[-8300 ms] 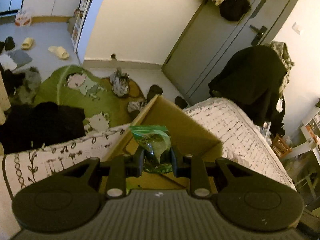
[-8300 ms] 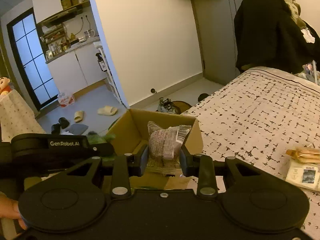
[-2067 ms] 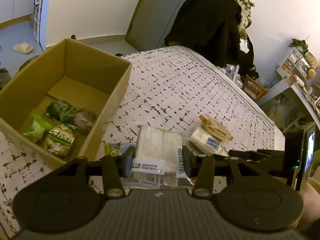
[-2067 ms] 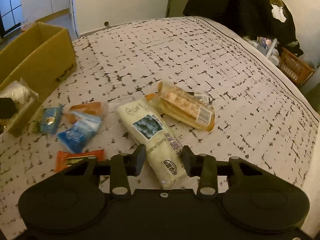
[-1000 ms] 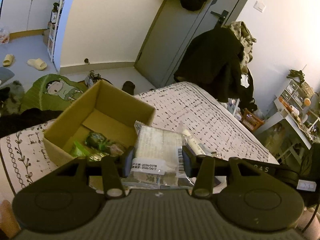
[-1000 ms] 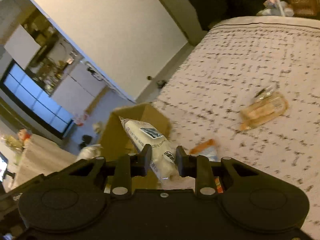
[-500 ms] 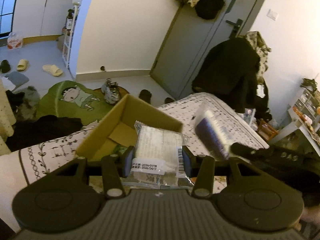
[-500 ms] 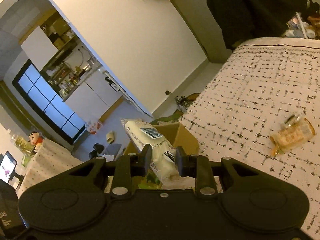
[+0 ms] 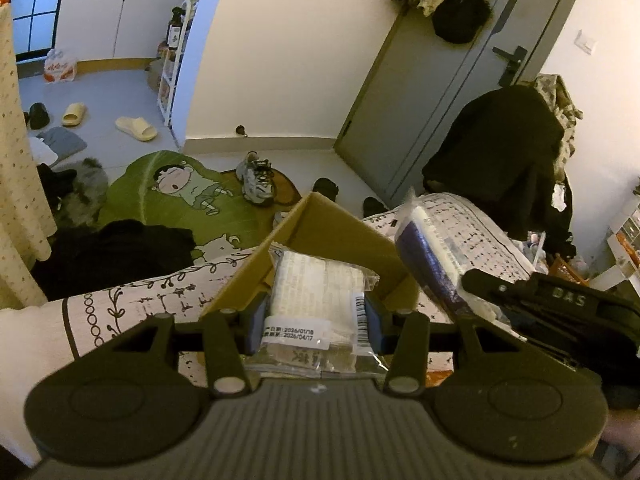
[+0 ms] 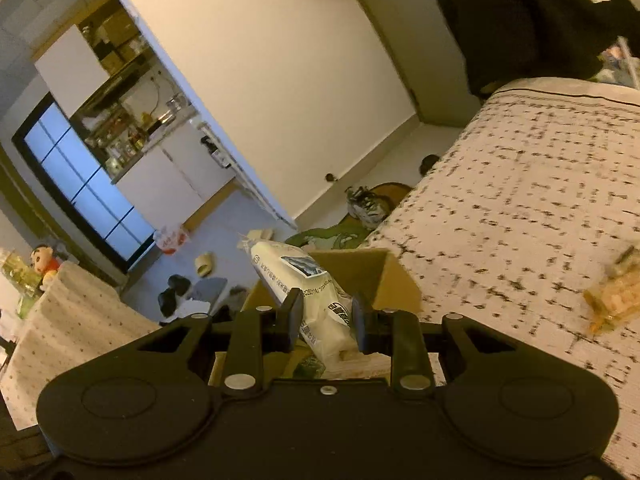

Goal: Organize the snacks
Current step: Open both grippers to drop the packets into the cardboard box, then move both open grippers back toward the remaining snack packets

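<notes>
My left gripper [image 9: 316,320] is shut on a clear flat snack packet with a white date label [image 9: 316,300], held over the near side of the open cardboard box [image 9: 340,236] on the bed. My right gripper [image 10: 326,316] is shut on a long cream-white snack bag [image 10: 300,280], held above the same box [image 10: 384,276]. In the left wrist view that bag [image 9: 428,256] and the right gripper's black body [image 9: 552,312] sit just right of the box. Most of the box's inside is hidden behind the packets.
A yellow-wrapped snack [image 10: 612,296] lies on the patterned bedspread [image 10: 520,200] to the right. On the floor beyond the box are a green cartoon rug [image 9: 168,196], sneakers [image 9: 256,176], slippers and dark clothes. A grey door [image 9: 440,100] and a coat-covered chair [image 9: 500,152] stand behind.
Both grippers have carried their packets from the snack pile on the bed to the cardboard box. In the last half second the box has drawn closer under both.
</notes>
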The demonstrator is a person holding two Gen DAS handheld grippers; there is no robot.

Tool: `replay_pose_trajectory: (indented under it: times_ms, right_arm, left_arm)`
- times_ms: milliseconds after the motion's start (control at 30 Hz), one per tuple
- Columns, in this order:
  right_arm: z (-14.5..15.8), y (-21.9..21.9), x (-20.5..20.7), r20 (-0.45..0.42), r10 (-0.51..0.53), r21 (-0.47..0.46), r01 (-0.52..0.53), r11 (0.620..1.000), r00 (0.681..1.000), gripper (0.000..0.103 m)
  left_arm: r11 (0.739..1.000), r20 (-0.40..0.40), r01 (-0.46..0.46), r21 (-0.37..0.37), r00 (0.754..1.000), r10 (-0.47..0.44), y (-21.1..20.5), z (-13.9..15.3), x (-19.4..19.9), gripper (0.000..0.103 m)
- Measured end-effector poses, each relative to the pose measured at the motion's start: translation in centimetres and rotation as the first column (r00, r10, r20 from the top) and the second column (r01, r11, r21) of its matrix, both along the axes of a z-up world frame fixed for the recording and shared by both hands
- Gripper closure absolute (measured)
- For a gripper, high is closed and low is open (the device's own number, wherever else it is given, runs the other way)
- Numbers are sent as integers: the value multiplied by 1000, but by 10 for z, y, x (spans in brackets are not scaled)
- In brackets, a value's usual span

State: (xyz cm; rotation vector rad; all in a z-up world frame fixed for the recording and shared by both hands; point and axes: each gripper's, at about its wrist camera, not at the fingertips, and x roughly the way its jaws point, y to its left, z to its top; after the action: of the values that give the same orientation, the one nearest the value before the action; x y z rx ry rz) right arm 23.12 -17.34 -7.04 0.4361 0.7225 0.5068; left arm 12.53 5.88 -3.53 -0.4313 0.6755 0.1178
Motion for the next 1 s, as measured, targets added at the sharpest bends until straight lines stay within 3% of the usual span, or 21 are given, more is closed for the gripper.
replay_pose_trajectory:
  times_ms: [67, 133, 233, 300, 467, 667, 1000]
  right_arm:
    - [-2, 7, 4, -10, 13, 8, -13, 1000, 1000, 69]
    - [-2, 12, 3, 1, 24, -18, -24, 1000, 1000, 51]
    - [4, 22, -8, 67, 56, -140, -46, 989, 996, 46]
    - [5, 25, -11, 66, 63, -181, -50, 982, 996, 43]
    - [4, 27, -14, 49, 53, -240, -40, 970, 997, 39]
    - [3, 18, -13, 23, 23, -235, -17, 972, 999, 36]
    - [13, 11, -22, 46, -19, -246, 29, 969, 999, 26]
  left_arm:
    - [1000, -7, -3, 5, 1000, 3, 3, -2, 4, 56]
    - [1000, -14, -8, 6, 1000, 8, 5, -3, 8, 56]
    - [1000, -23, -11, 12, 1000, 11, 7, -5, 14, 56]
    - [1000, -28, -13, 13, 1000, 14, 7, -5, 19, 55]
    - [999, -25, -23, 30, 999, 24, 1, -2, 29, 56]
    - [998, -3, -27, 50, 1000, 27, -7, 7, 34, 51]
    - [993, -37, -73, 96, 996, 77, -9, 15, 23, 20]
